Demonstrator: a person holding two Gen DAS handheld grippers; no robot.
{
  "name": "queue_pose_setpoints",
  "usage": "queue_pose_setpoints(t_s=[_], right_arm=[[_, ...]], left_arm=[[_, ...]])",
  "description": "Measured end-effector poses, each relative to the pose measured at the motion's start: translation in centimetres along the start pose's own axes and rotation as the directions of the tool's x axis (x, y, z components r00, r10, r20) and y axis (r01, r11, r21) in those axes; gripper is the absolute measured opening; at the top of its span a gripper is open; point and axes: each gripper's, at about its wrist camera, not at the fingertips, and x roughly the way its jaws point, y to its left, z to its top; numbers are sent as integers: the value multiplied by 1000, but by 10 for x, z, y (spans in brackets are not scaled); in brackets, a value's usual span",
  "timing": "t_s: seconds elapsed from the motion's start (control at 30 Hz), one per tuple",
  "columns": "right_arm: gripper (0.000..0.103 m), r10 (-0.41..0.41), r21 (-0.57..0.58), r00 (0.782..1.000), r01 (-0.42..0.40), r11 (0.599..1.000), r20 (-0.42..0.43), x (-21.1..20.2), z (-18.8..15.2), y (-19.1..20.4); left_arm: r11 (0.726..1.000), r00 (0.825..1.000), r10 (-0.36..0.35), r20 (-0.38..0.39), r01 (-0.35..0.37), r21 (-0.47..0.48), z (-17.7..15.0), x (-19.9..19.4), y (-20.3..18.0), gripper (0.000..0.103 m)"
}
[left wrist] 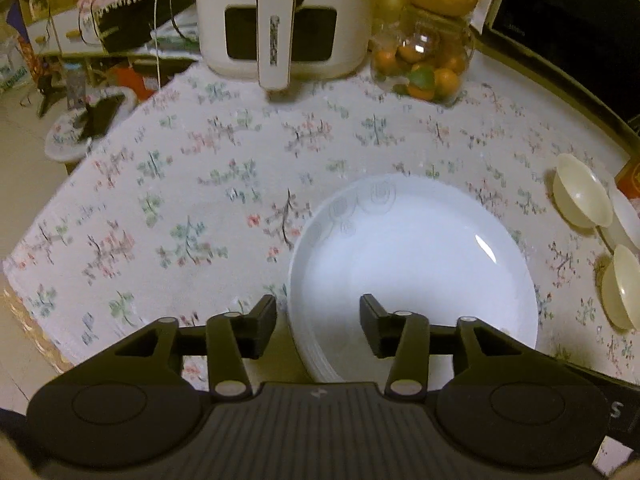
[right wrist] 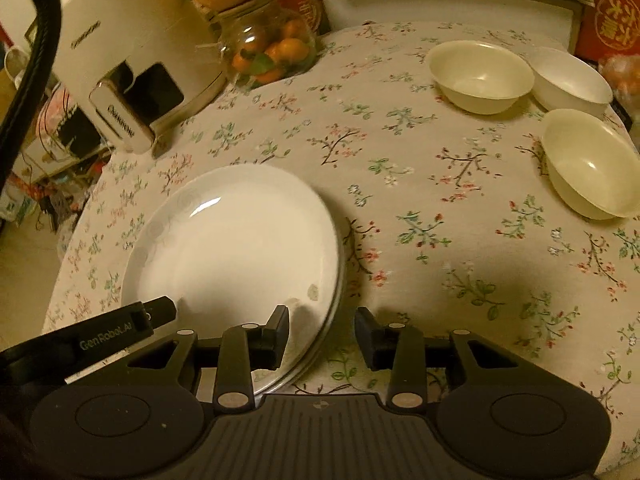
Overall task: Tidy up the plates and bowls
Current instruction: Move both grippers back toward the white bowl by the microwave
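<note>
Both grippers hanging open over stacked round white plates (right wrist: pixel 236 248), near-left on floral tablecloth (right wrist: pixel 420 184).
Left gripper (left wrist: pixel 318 326) straddling the stack's left rim; right gripper (right wrist: pixel 322 334) straddling its right rim; three cream bowls (right wrist: pixel 480 76) sitting upright far right, white air fryer (left wrist: pixel 280 16) and glass fruit jar (left wrist: pixel 424 60) standing far.

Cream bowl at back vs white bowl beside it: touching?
Cannot tell. In the right wrist view the cream bowl overlaps the white bowl; neither contact nor gap shows plainly.

- table's got a floral tablecloth (right wrist: pixel 400 184), little branch-and-blossom print
- cream-white appliance (left wrist: pixel 280 16) at the far edge, glass jar of small oranges (left wrist: pixel 424 64) just beside it
- red box (right wrist: pixel 612 12) in the far right corner
- cluttered shelves (left wrist: pixel 60 20) off to the left, pale floor (left wrist: pixel 20 152) below
- dim, yellowish light
</note>
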Motion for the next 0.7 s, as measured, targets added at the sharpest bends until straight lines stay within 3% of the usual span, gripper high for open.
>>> queue_pose_setpoints(t_s=[0.17, 0.3, 0.5, 0.7], right_arm=[[43, 21, 40, 1000, -21, 999, 3, -18, 8, -18], [65, 20, 75, 999, -23, 997, 37, -37, 20, -36], [86, 3, 107, 998, -10, 994, 67, -57, 36, -61], [90, -35, 155, 996, 21, 988, 87, -69, 56, -97]], left_arm=[[999, 996, 13, 84, -17, 48, 11, -19, -17, 63], [994, 994, -61, 87, 53, 96, 13, -29, -42, 67], [984, 990, -121, 68, 111, 142, 20, -27, -85, 75], [970, 986, -147, 78, 129, 207, 27, -24, -132, 86]])
